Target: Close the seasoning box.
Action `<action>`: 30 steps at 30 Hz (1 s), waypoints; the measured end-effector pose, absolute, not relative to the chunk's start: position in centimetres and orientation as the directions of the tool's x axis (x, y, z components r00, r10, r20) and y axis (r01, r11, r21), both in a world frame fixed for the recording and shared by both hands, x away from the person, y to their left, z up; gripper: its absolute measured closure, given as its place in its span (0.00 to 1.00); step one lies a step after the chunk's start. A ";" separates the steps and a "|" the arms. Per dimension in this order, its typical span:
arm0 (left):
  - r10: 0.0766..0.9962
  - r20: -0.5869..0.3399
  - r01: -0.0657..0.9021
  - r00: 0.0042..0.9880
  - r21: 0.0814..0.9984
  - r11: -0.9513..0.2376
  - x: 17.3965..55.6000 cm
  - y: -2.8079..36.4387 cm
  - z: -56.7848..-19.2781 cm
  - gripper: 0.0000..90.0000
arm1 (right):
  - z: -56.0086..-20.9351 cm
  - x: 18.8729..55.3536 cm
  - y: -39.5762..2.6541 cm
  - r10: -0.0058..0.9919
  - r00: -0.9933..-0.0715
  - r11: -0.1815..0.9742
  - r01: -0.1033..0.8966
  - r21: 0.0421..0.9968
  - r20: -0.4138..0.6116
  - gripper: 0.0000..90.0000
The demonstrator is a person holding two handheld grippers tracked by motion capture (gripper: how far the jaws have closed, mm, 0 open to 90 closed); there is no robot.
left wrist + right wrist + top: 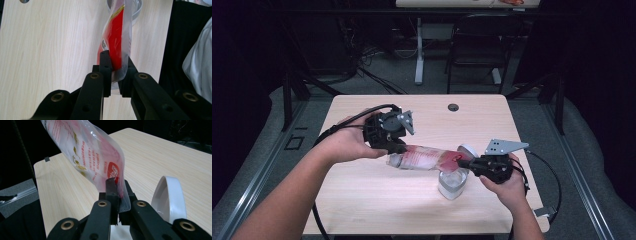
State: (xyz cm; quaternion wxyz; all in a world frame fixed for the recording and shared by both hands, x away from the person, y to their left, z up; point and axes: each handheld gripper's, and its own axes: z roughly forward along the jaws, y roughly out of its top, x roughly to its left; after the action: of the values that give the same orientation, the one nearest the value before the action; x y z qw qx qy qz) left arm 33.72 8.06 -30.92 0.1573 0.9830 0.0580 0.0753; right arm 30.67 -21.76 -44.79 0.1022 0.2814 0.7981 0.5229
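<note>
**Red-and-clear pouch held at both ends over the table**

The left gripper (398, 146) has its jaws clamped on one end of a red-and-clear plastic pouch (424, 157); in the left gripper view the pouch (117, 42) rises from between the pads and runs away from them. The right gripper (472, 164) pinches the pouch's other end, the printed film (92, 152) bulging up and away from its jaws. The pouch spans the gap between the two grippers, above the wooden table (362, 195). Just below the right gripper stands a clear container (452, 184); beside its jaws a white round lid (168, 195) stands on edge.
</note>
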 end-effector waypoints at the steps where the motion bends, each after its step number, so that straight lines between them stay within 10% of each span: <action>1: 0.138 0.129 0.091 0.982 0.318 -0.944 33.7 8.1 -30.9 0.93 | -44.8 30.7 -21.8 0.556 -0.821 0.295 0.342 0.892 0.131 0.99; 30: 0.134 0.134 0.085 0.982 0.318 -0.944 33.7 8.1 -30.9 0.93 | -44.9 30.7 -21.7 0.558 -0.819 0.298 0.343 0.891 0.129 0.98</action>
State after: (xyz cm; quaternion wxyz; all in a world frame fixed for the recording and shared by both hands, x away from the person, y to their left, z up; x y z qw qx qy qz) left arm 33.71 8.07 -30.87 0.1572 0.9830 0.0557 0.0771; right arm 30.68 -21.68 -44.87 0.1032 0.2822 0.7989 0.5210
